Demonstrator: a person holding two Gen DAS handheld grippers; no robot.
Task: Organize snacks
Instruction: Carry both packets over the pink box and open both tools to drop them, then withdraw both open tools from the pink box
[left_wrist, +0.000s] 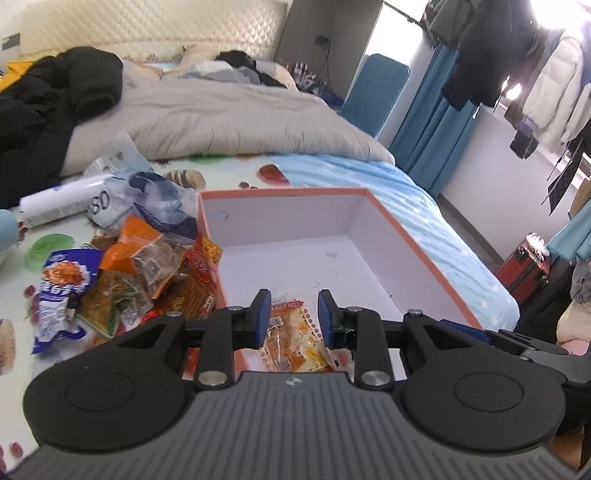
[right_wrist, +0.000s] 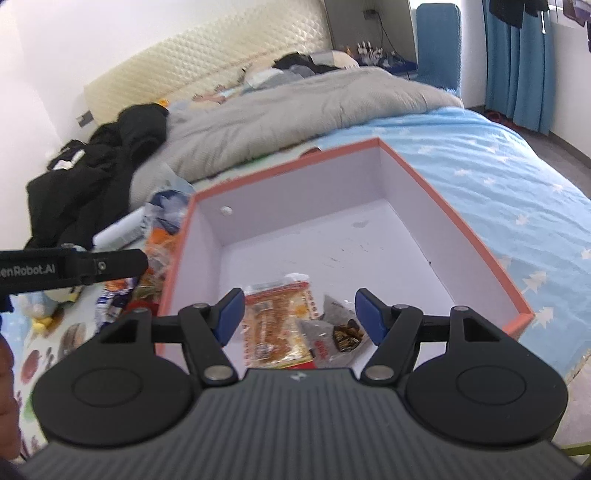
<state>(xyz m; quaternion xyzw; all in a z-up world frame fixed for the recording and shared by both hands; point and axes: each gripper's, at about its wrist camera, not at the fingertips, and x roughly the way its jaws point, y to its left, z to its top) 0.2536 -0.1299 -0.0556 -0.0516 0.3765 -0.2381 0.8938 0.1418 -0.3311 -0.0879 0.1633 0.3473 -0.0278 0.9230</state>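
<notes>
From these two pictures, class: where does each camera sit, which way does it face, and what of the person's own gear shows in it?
Left wrist: rides the left gripper, facing down into the box over an orange snack packet, the snack pile to its left; its open jaws show.
Right wrist: rides the right gripper, facing the same box's near corner; its open jaws and part of the other gripper's body at left show.
Shared: box, orange packet, grey duvet.

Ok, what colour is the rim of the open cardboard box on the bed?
Salmon-orange rim, white inside; the right wrist view shows it best.
</notes>
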